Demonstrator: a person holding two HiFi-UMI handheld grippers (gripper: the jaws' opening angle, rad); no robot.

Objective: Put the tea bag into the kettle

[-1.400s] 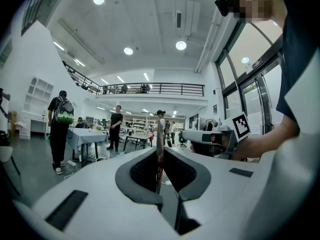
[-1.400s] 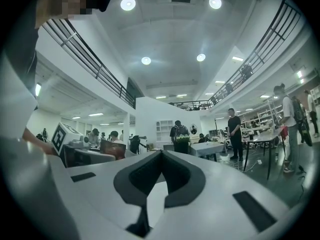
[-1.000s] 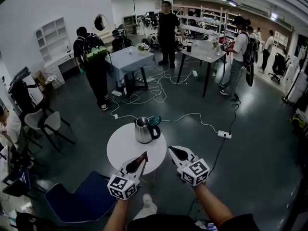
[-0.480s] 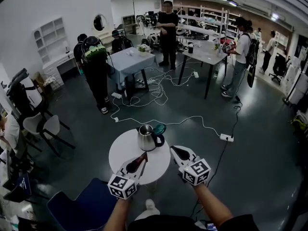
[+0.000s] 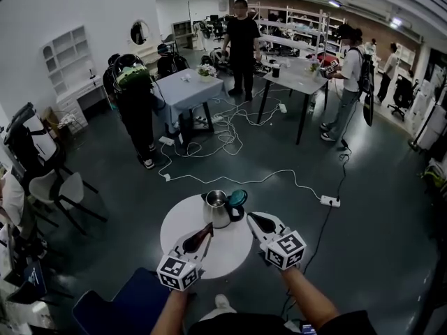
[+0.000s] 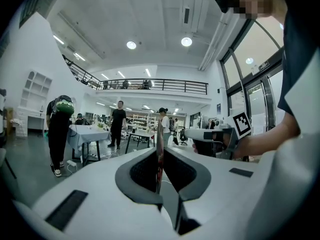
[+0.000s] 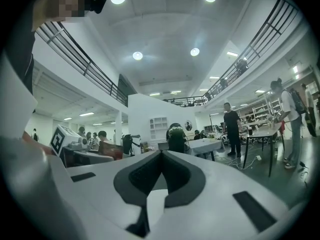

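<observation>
Down and to the left of the kettle (image 5: 217, 210), a blue chair (image 5: 115, 299) is showing beside the round white table (image 5: 225, 248) that the kettle is standing on. I am holding my left gripper (image 5: 203, 232) over the near side of that table, just short of the kettle and a little to its left, with the jaws pointing toward it. Those jaws are pinching the tea bag (image 5: 208, 226). In the head view it is showing as a thin reddish-brown sliver reaching past the jaw tips, just beside the kettle's base, and I cannot tell whether it is touching. In the left gripper view the tea bag (image 6: 159, 136) is standing edge-on between the dark pads. It is looking flat and narrow, greyish toward the top and reddish lower down, and it is rising above the tips. The kettle is standing upright and shining like bare steel, with a dark handle on its right side. Its mouth is gaping open and its teal lid (image 5: 237, 198) is tilting back above the handle. To the right of the kettle I am holding my right gripper (image 5: 252, 219) over the table's edge, its tips lying just below the handle and apart from it. In the right gripper view its jaws are pressing together with nothing between them.
</observation>
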